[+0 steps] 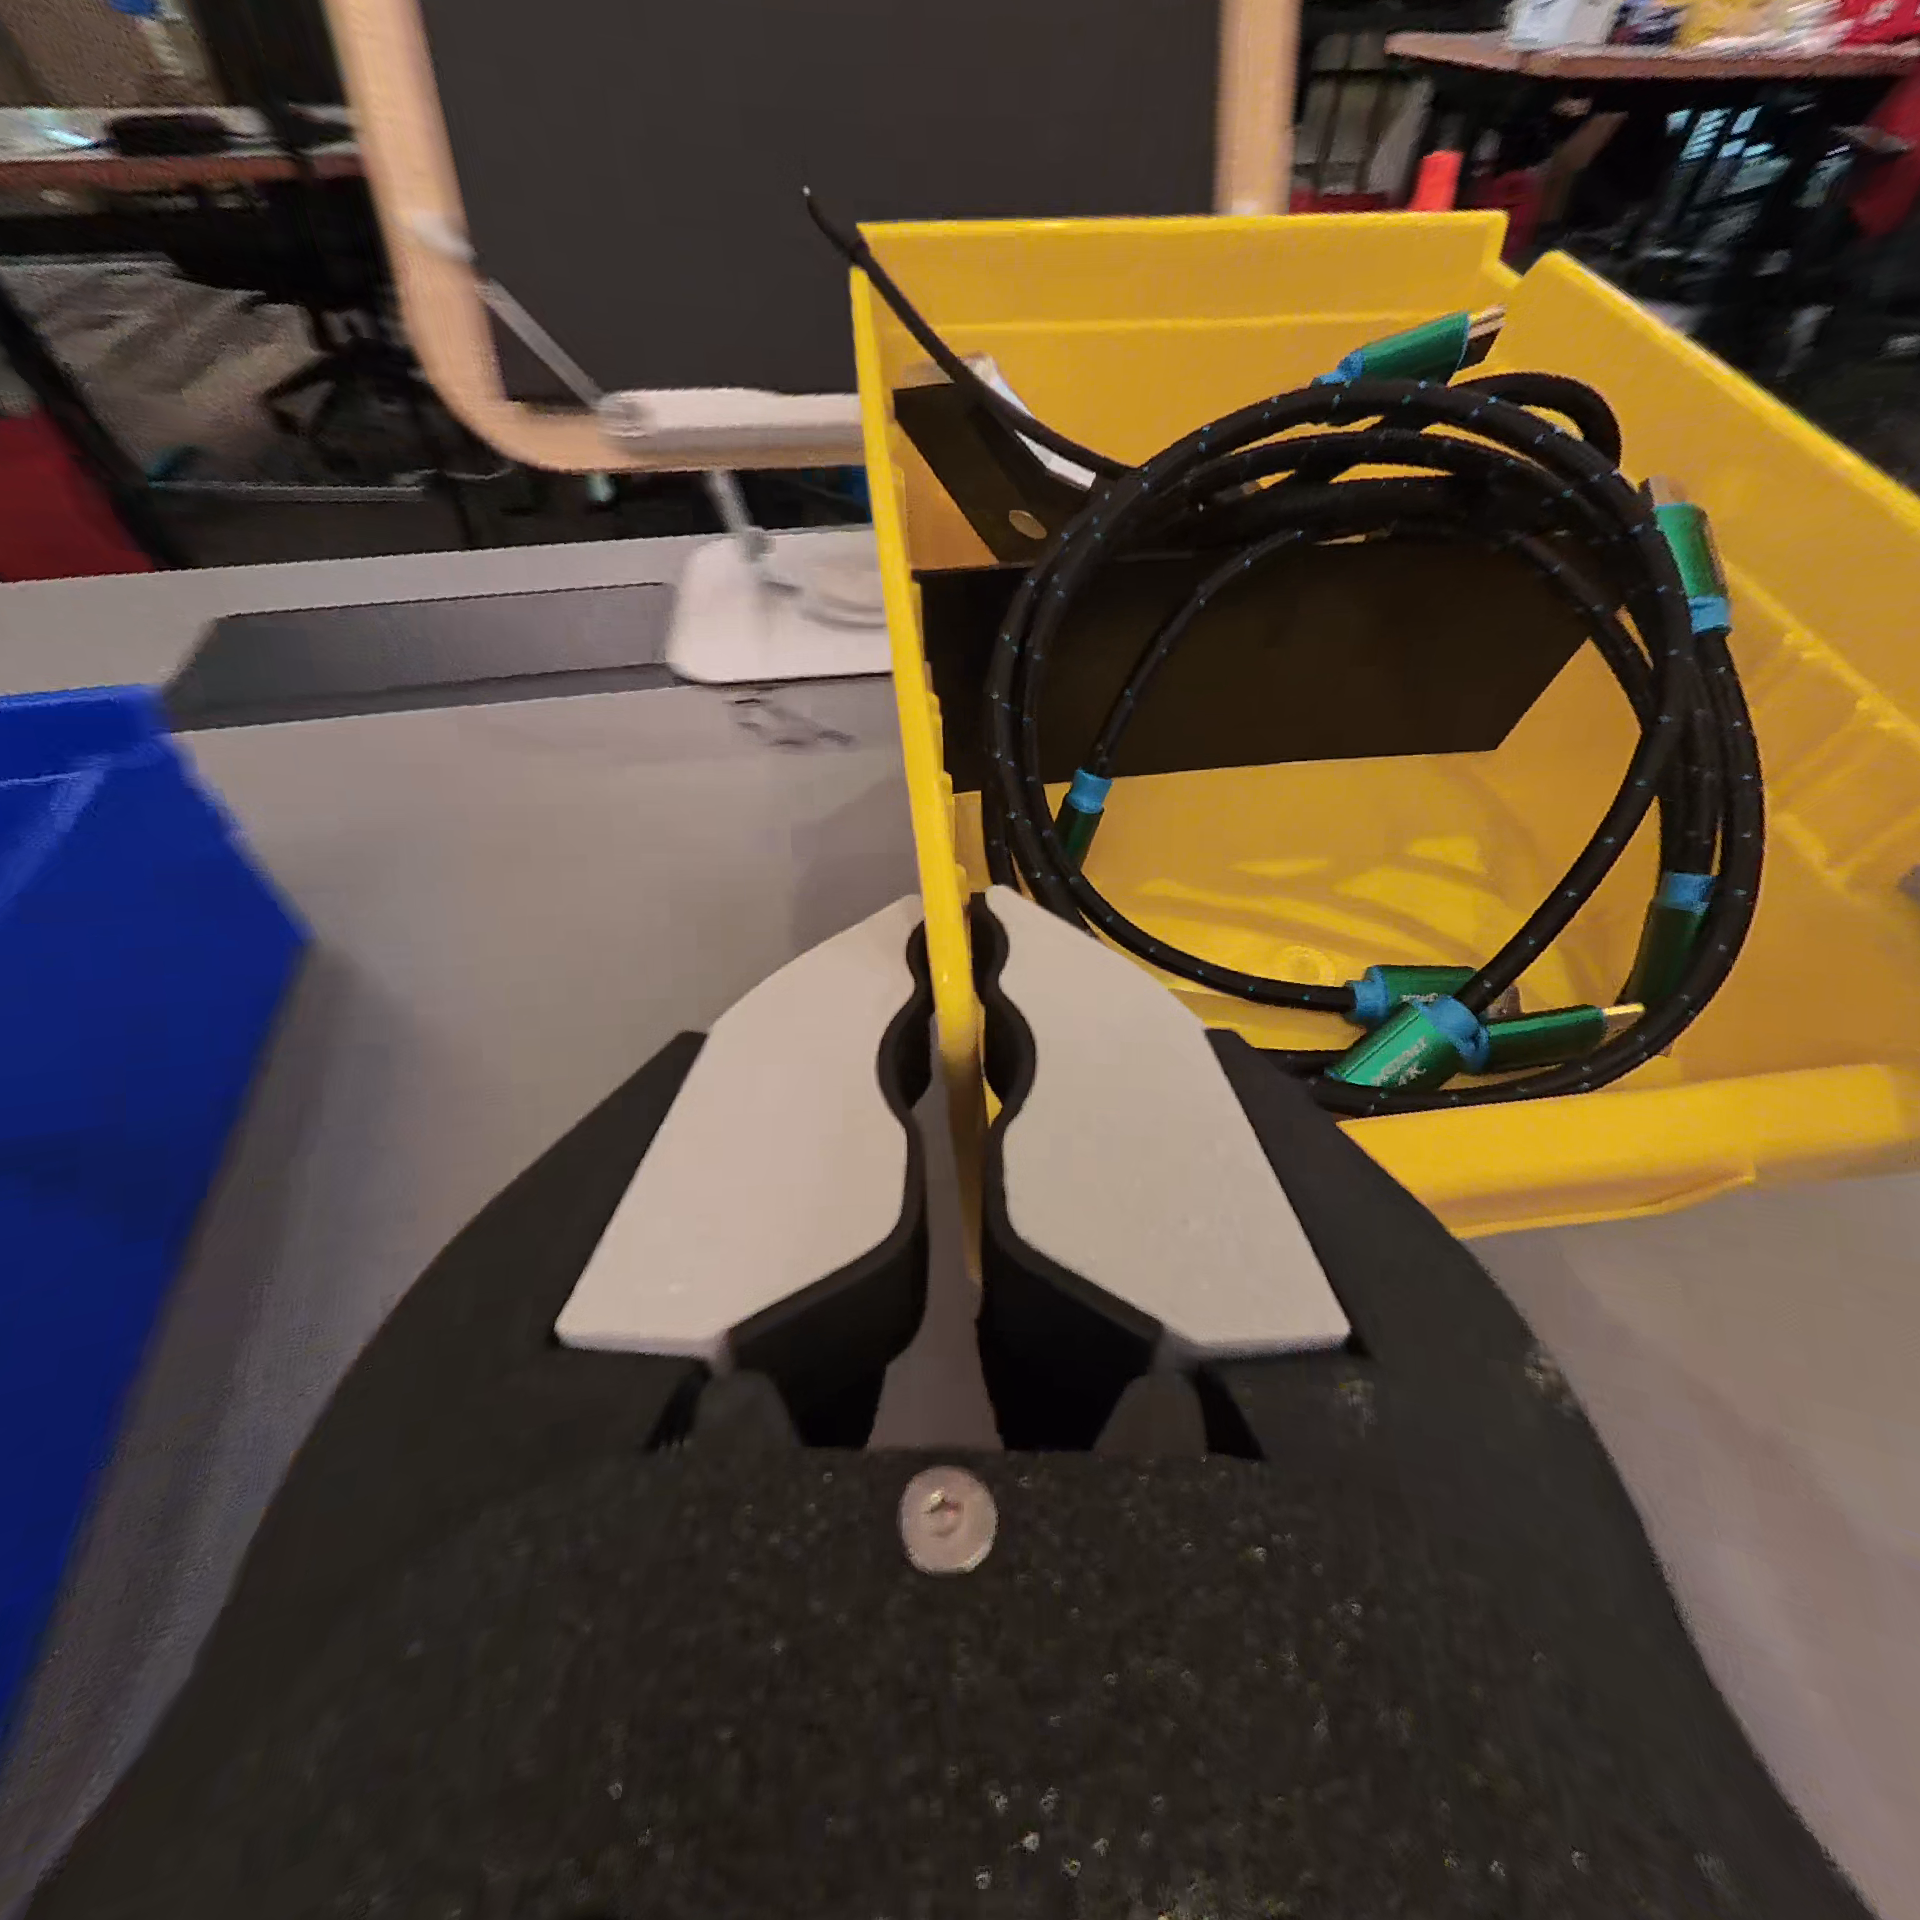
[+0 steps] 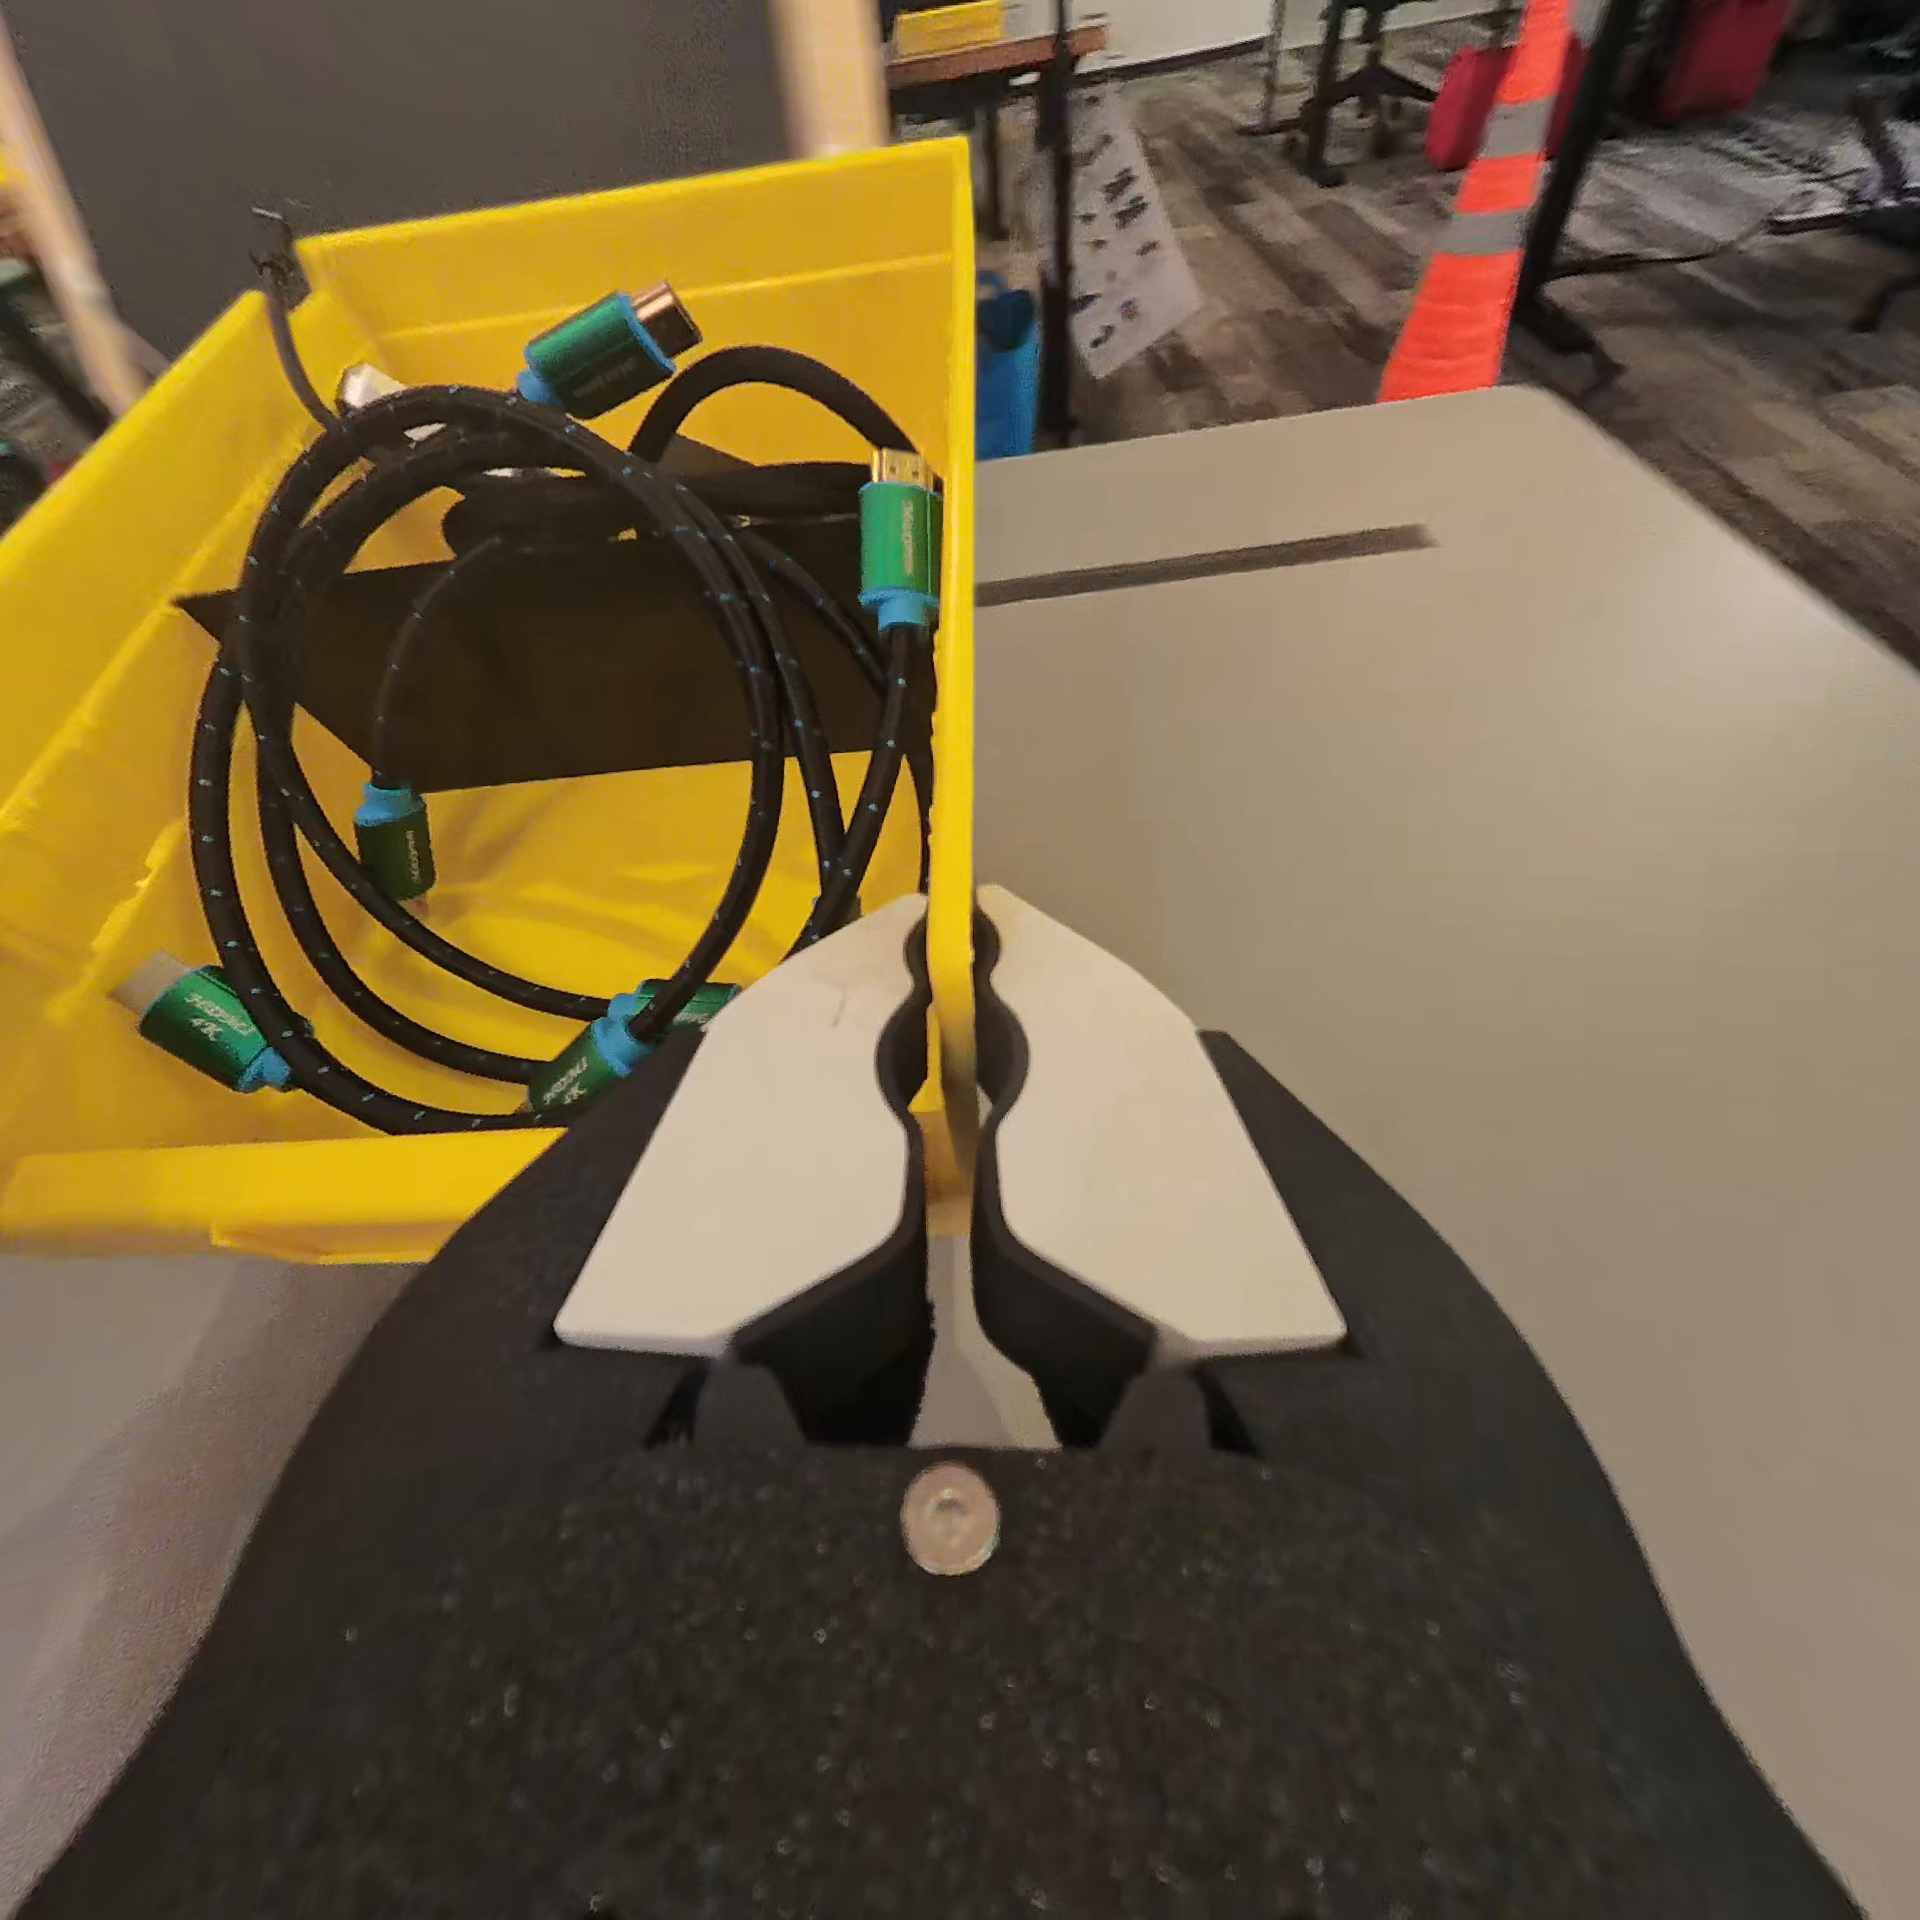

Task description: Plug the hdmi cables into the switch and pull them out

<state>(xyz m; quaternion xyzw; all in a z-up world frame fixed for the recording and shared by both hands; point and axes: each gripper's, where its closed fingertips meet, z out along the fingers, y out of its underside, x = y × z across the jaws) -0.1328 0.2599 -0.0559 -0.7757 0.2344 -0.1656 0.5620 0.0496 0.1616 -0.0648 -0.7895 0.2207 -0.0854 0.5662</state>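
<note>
We hold bin (image 1: 1174, 270) by both side walls | left gripper (image 1: 954, 925), right gripper (image 2: 951, 914) clamped on rims | cables (image 1: 1382, 727) coiled between us | switch (image 1: 1247, 655) probably beneath.

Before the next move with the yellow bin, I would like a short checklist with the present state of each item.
1. Left gripper shut on the left wall of the yellow plastic bin: ok.
2. Right gripper shut on the bin's right wall: ok.
3. Black braided HDMI cables with green plugs all inside the bin, none hanging over the rim: ok.
4. Flat black box, probably the switch, lying under the cables: ok.
5. Grey table free on the right side: ok.
6. Blue plastic bin on the left, apart from the yellow bin: ok.
</note>
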